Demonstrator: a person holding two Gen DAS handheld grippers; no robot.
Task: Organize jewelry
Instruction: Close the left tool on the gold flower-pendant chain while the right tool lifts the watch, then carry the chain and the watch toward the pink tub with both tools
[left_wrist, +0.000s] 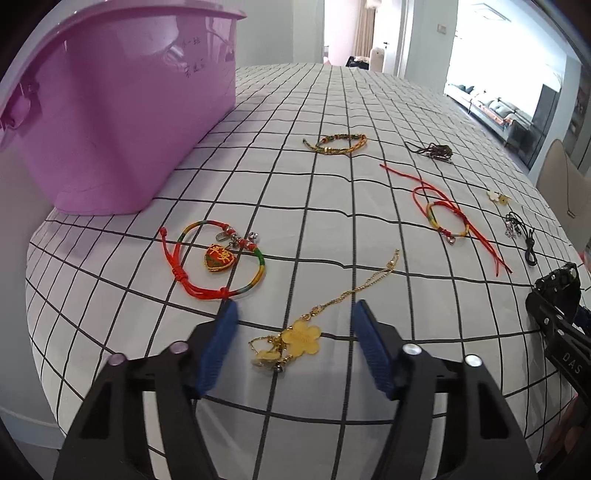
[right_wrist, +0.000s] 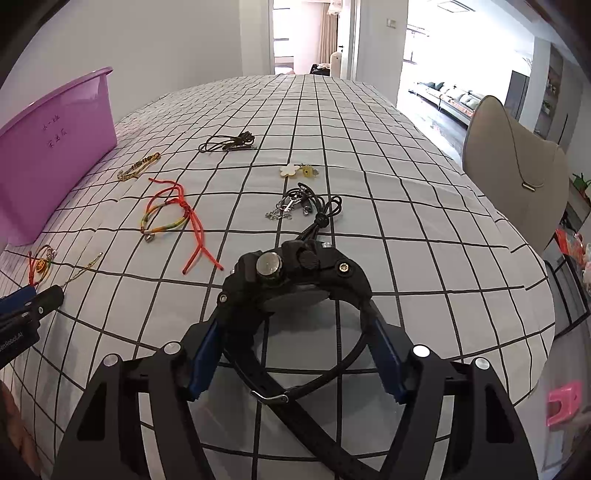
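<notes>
Bench (right_wrist: 369, 155) is wearing a grey cloth with a black grid, slightly wrinkled. One glossy translucent purple plastic bin (left_wrist: 122, 110) is sitting at the left edge, handwritten marks on its wall.

Left gripper (left_wrist: 293, 314) is hovering low with jaws spread wide, holding nothing; blue ribbed pads are flanking a gold chain necklace (left_wrist: 306, 332) with a flat flower-shaped pendant, chain trailing away forward.

Right gripper (right_wrist: 295, 332) is holding its jaws wide around a chunky black watch (right_wrist: 295, 273), rubbery strap looped and buckled between the pads; whether the pads are touching the strap, cannot tell.

Cord pieces lying apart on the cloth, counted:
- three multicoloured braided bracelets: one with a red heart charm and small bells (left_wrist: 216, 254), one with long red cord tails (right_wrist: 173, 218), one green-gold woven (left_wrist: 336, 143);
- two dark cord bundles: brown (right_wrist: 229, 143), black with silver chain (right_wrist: 306, 206).

One small white flower charm (right_wrist: 290, 170) is lying beside a yellow piece.
</notes>
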